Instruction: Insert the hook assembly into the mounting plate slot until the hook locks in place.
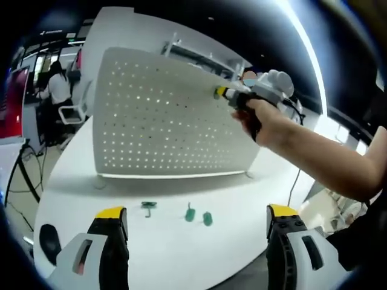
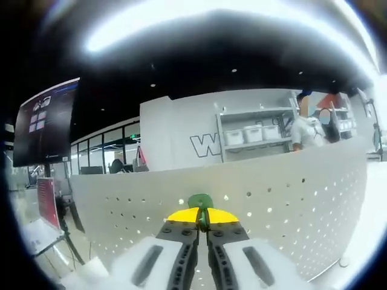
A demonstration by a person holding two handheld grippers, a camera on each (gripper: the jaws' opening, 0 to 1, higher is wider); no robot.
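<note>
Right hand-held gripper (image 2: pixel 202 225) is up at the white pegboard (image 2: pixel 254 205), jaws pinched tight on a small green hook (image 2: pixel 200 200) whose tip sits right against the perforated face, near the top edge of the board. From the left gripper view, that same gripper (image 1: pixel 222 92) is pressed to the board's upper right corner, a person's hand (image 1: pixel 260 118) wrapped around it. The left hand-held gripper (image 1: pixel 196 220) hangs low over the white counter (image 1: pixel 181 254), jaws spread wide and holding nothing. Between those jaws, three more green hook pieces lie on the counter just in front of the standing pegboard (image 1: pixel 163 115): one (image 1: pixel 148 206), another (image 1: pixel 190 213), a third (image 1: pixel 207 219). A person in white (image 1: pixel 59 87) sits far off at the left.
</note>
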